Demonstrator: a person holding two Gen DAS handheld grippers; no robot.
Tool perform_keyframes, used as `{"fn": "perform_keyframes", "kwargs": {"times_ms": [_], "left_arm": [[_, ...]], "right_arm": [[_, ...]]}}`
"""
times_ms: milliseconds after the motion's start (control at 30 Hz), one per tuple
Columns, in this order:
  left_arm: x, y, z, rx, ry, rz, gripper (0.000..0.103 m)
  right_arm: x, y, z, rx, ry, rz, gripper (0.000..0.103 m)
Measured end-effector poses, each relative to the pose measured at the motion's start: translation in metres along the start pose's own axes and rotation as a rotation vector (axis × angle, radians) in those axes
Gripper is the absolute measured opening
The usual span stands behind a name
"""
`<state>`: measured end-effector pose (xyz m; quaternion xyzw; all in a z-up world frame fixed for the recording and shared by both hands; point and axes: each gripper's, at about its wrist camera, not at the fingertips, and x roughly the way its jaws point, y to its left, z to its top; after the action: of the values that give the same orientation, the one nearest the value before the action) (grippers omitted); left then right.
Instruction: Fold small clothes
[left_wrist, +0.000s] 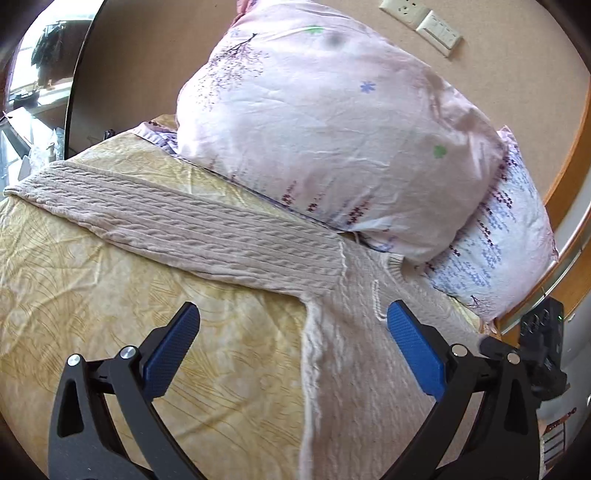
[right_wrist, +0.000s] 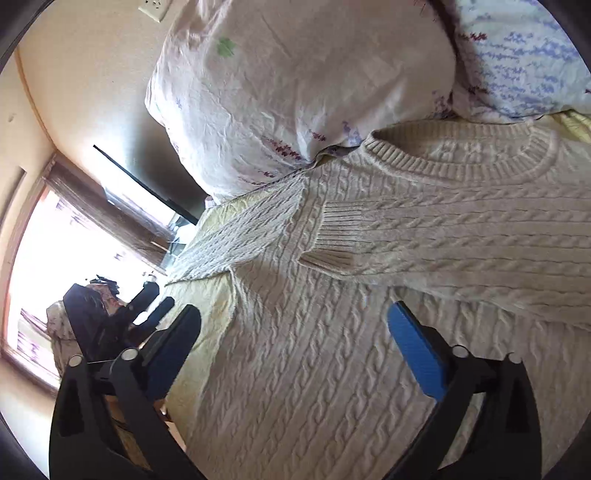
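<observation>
A bed fills my view: a yellow patterned sheet (left_wrist: 74, 295) under everything, a beige wall behind, and a bright window (right_wrist: 55, 258) off to the side in the right wrist view. I count two pillows stacked at the head of the bed, the upper pillow (left_wrist: 332, 129) pale pink with small flower prints, the lower pillow (left_wrist: 509, 251) white with blue and dark marks, poking out beneath it. On the wall I count two plates, a socket (left_wrist: 402, 9) and a switch panel (left_wrist: 439, 33).

There is one garment, a cream cable-knit sweater (right_wrist: 314, 369), lying flat on the sheet with its ribbed collar (right_wrist: 480, 162) up against the pillows. Of its two sleeves, one sleeve (left_wrist: 166, 218) stretches out straight across the sheet, and the other sleeve (right_wrist: 461, 251) lies folded across the chest, its ribbed cuff (right_wrist: 332, 240) resting on the body of the knit.

My left gripper (left_wrist: 293, 332) has its jaws spread wide with nothing between them (it hangs above the sweater's edge and armpit). My right gripper (right_wrist: 293, 332) is likewise spread wide and empty, above the sweater's body just below the folded sleeve.
</observation>
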<state>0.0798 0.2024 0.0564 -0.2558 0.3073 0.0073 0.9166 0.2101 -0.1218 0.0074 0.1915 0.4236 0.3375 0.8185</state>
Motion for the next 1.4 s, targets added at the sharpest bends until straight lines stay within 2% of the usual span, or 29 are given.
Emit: {"fn": "perform_keyframes", "kwargs": {"times_ms": [100, 167, 267, 333, 400, 567, 667, 733, 767, 833, 933, 1167, 1233, 1267, 1400], "left_arm": [[0.009, 0.025, 0.010, -0.058, 0.048, 0.000, 0.101], [0.010, 0.041, 0.014, -0.119, 0.021, -0.023, 0.101], [0.016, 0.057, 0.021, -0.190, 0.052, 0.003, 0.101], [0.024, 0.070, 0.021, -0.290, 0.103, -0.011, 0.101], [0.033, 0.084, 0.018, -0.412, 0.158, -0.037, 0.100], [0.037, 0.104, 0.024, -0.557, 0.093, -0.043, 0.097], [0.040, 0.119, 0.032, -0.635, 0.051, -0.022, 0.088], [0.041, 0.132, 0.036, -0.687, 0.015, 0.001, 0.070], [0.041, 0.140, 0.036, -0.722, -0.006, 0.009, 0.064], [0.040, 0.155, 0.035, -0.789, -0.036, 0.022, 0.042], [0.040, 0.171, 0.032, -0.859, -0.062, 0.022, 0.025], [0.046, 0.168, 0.036, -0.829, -0.087, 0.051, 0.021], [0.051, 0.165, 0.037, -0.824, -0.086, 0.052, 0.012], [0.054, 0.165, 0.036, -0.828, -0.087, 0.038, 0.008], [0.053, 0.155, 0.040, -0.816, -0.131, -0.007, 0.007]], "right_arm": [[-0.021, -0.003, -0.011, -0.062, -0.076, -0.127, 0.102], [-0.034, -0.011, -0.015, -0.088, -0.136, -0.161, 0.102], [-0.041, -0.030, -0.015, -0.036, -0.156, -0.051, 0.102], [-0.046, -0.042, -0.014, 0.028, -0.142, 0.034, 0.102], [-0.044, -0.050, -0.015, 0.071, -0.116, 0.065, 0.102], [-0.043, -0.055, -0.016, 0.103, -0.100, 0.086, 0.102], [-0.041, -0.053, -0.018, 0.090, -0.090, 0.085, 0.102], [-0.038, -0.052, -0.019, 0.080, -0.076, 0.082, 0.102], [-0.037, -0.051, -0.019, 0.075, -0.069, 0.082, 0.102], [-0.035, -0.049, -0.020, 0.060, -0.061, 0.082, 0.102], [-0.034, -0.044, -0.020, 0.027, -0.058, 0.073, 0.102], [-0.033, -0.037, -0.021, -0.006, -0.043, 0.074, 0.102], [-0.035, -0.035, -0.022, -0.016, -0.051, 0.069, 0.102], [-0.036, -0.035, -0.023, -0.020, -0.058, 0.067, 0.102], [-0.042, -0.032, -0.024, -0.034, -0.088, 0.080, 0.102]]}}
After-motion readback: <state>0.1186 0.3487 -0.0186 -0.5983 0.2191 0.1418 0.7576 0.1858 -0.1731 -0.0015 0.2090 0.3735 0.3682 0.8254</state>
